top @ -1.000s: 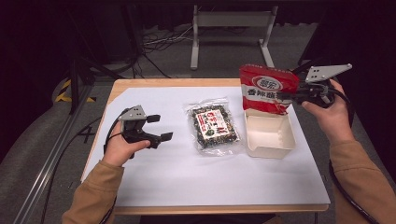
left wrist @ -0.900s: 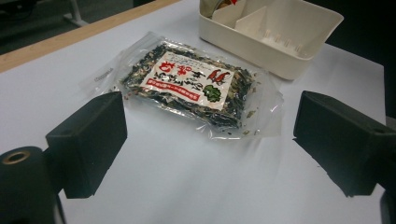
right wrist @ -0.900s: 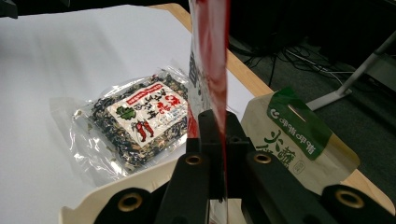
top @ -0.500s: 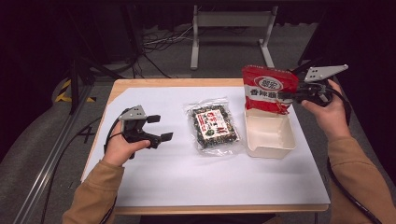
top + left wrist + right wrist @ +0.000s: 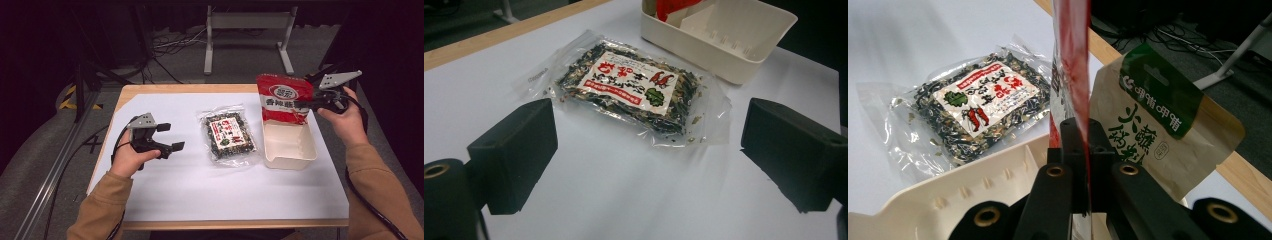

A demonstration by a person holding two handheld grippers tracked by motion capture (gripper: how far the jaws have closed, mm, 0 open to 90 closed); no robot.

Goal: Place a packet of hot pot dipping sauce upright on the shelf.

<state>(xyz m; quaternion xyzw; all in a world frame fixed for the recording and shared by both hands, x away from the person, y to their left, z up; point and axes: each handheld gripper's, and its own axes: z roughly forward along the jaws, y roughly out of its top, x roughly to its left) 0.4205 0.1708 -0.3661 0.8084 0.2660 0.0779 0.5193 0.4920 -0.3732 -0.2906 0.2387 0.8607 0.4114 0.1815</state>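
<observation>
My right gripper [image 5: 305,104] is shut on the edge of a red snack packet [image 5: 284,98] and holds it upright over the far end of a cream plastic box [image 5: 290,162]. In the right gripper view the red packet [image 5: 1070,65] is pinched edge-on between the jaws of my right gripper [image 5: 1080,145]. A beige pouch with a green label [image 5: 1148,130] stands just behind it at the box. A clear packet of dark dried food [image 5: 229,135] lies flat mid-table. My left gripper [image 5: 171,136] rests open on the white sheet, left of that packet [image 5: 629,87].
A white sheet [image 5: 200,195] covers most of the wooden table [image 5: 150,90]. Beyond the far edge, cables and a metal stand [image 5: 247,30] sit on the dark floor. A rail [image 5: 55,170] runs along the left side.
My right gripper has sunk a little with the red packet, bringing it closer to the box. The left gripper and the clear packet have stayed in place.
</observation>
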